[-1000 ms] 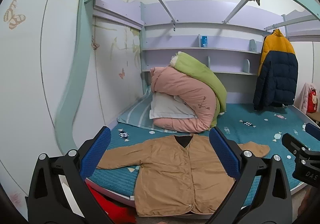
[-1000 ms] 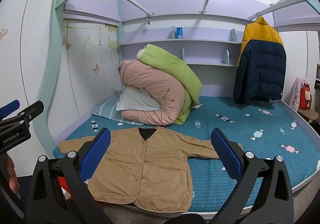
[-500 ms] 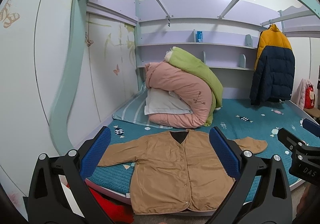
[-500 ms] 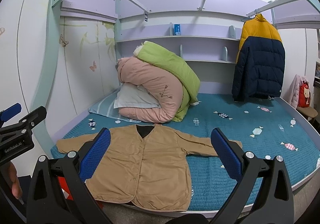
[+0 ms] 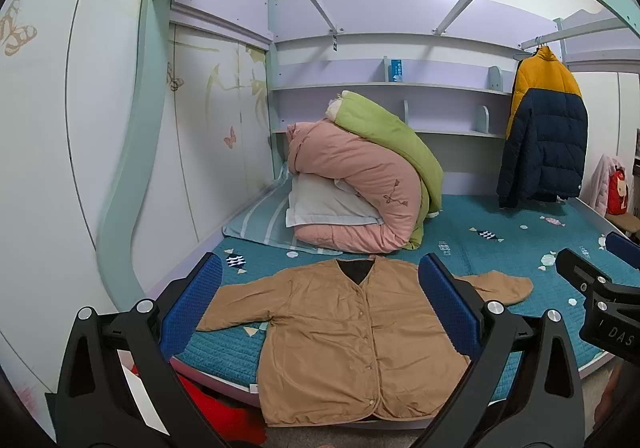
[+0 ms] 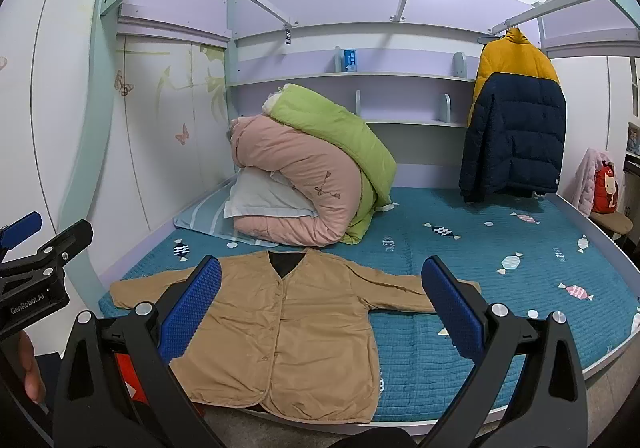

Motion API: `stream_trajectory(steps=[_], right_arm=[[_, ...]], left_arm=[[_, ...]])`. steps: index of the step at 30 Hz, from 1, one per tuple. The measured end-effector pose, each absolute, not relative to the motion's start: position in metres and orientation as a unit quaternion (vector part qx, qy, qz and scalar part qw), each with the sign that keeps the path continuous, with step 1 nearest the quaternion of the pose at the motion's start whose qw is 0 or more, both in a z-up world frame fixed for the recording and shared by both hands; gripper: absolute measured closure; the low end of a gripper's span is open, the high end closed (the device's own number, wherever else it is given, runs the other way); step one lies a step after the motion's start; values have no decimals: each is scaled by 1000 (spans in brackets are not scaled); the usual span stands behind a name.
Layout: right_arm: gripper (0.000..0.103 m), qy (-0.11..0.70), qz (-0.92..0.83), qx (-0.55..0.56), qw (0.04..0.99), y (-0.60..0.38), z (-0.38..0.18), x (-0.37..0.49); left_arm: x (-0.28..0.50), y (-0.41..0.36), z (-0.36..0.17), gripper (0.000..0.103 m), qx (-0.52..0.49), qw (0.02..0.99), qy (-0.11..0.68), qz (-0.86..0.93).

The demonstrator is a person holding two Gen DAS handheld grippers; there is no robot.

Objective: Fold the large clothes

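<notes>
A tan jacket [image 5: 344,332] lies flat, buttoned, sleeves spread, at the near edge of the bed [image 6: 480,248]. Both the left gripper [image 5: 320,300] and the right gripper [image 6: 320,300] hang above it, fingers wide apart, empty. Only the right view shows the whole right sleeve [image 6: 404,288].

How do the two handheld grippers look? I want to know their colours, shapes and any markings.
The left gripper and the right gripper look alike: black plastic frames with triangular cut-outs, silver round bolts, and blue textured pads on both fingers. White letters read "GenRobot.AI" on the left one's side and "DAS" on the right one's.
</notes>
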State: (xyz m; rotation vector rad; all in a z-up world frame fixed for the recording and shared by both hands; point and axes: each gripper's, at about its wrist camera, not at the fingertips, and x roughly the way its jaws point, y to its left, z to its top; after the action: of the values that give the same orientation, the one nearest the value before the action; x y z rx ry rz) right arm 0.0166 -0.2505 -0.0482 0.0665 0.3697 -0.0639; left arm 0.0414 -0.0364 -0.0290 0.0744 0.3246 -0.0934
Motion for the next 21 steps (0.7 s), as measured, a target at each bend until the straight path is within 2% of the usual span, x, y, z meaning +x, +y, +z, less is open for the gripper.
stream_trajectory(steps=[21], right_arm=[[6,182,-36,33,982,-253,-49,13]], left_arm=[[39,-35,-32,4,41,984,167,-44]])
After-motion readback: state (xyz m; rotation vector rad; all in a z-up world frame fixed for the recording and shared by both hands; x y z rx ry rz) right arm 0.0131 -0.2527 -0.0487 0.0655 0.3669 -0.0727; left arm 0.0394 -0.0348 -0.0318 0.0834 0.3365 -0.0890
